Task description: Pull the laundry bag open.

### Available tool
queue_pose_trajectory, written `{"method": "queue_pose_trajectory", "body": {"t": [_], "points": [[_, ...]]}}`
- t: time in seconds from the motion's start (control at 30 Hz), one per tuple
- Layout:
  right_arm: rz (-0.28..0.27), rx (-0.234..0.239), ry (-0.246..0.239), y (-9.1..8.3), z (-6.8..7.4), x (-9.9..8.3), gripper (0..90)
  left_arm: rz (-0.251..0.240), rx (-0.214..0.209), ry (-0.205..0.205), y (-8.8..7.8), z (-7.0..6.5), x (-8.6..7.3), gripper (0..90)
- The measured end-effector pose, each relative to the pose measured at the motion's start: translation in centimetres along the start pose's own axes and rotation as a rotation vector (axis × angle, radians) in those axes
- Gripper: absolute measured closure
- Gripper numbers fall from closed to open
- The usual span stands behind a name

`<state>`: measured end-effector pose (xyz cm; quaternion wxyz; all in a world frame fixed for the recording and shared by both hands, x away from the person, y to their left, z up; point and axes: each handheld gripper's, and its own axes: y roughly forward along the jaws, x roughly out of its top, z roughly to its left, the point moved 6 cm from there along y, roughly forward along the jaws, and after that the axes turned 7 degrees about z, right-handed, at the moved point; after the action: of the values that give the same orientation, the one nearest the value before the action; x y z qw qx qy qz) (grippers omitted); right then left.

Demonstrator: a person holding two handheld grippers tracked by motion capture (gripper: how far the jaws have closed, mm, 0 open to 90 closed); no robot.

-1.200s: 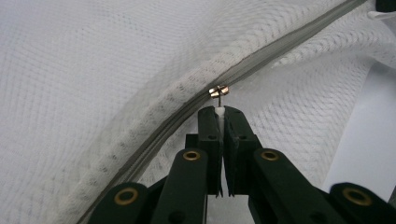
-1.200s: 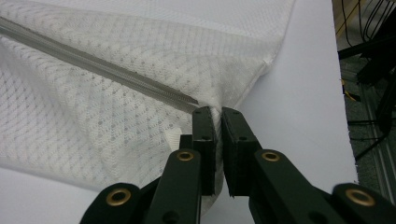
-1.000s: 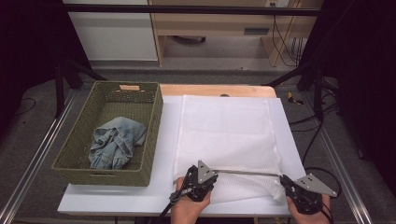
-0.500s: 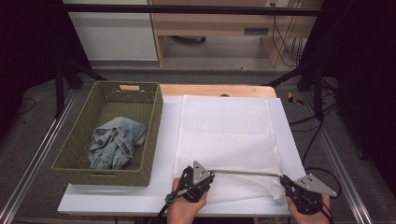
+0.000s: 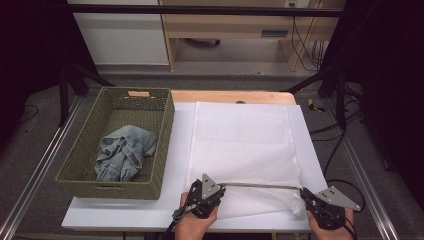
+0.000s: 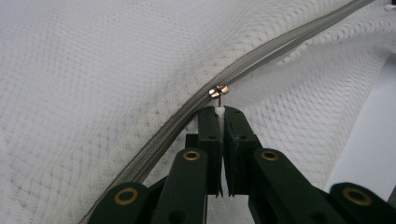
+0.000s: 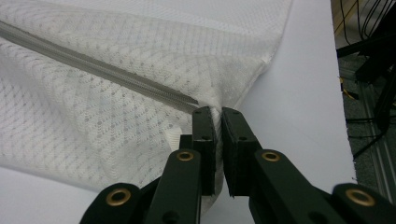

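A white mesh bag (image 5: pixel 242 145) lies flat on the white table top (image 5: pixel 125 217). A grey zipper (image 5: pixel 260 186) runs along its near edge. My left gripper (image 5: pixel 219 187) is at the zipper's left end, shut on the white pull tab just below the brass slider (image 6: pixel 218 90); in the left gripper view its jaws (image 6: pixel 219 113) pinch that tab. My right gripper (image 5: pixel 303 193) is at the bag's near right corner. In the right gripper view its jaws (image 7: pixel 217 114) are shut on the mesh fabric where the zipper (image 7: pixel 93 67) ends.
A green woven basket (image 5: pixel 166 145) stands left of the bag with a crumpled pair of blue jeans (image 5: pixel 122 152) in it. Bare white table top (image 7: pixel 308 107) lies to the right of the bag. Cables and dark stand legs (image 5: pixel 340 95) are beyond the table's right edge.
My left gripper has shifted slightly to the left along the zipper line. The right gripper has stayed in place.
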<state>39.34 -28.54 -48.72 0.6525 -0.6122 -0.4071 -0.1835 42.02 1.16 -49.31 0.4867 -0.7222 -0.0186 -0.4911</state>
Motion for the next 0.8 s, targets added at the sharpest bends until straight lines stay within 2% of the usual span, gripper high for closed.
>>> {"method": "queue_pose_trajectory", "body": {"t": [0.37,0.8], "points": [[0.002,-0.007,-0.005,0.1,-0.1,0.0,84.8,-0.005,0.002,-0.024,-0.6,0.9,-0.3,86.7],[0.005,-0.009,-0.006,0.1,0.0,-0.1,84.8,-0.006,0.016,-0.025,-1.4,1.8,-0.9,86.6]]}}
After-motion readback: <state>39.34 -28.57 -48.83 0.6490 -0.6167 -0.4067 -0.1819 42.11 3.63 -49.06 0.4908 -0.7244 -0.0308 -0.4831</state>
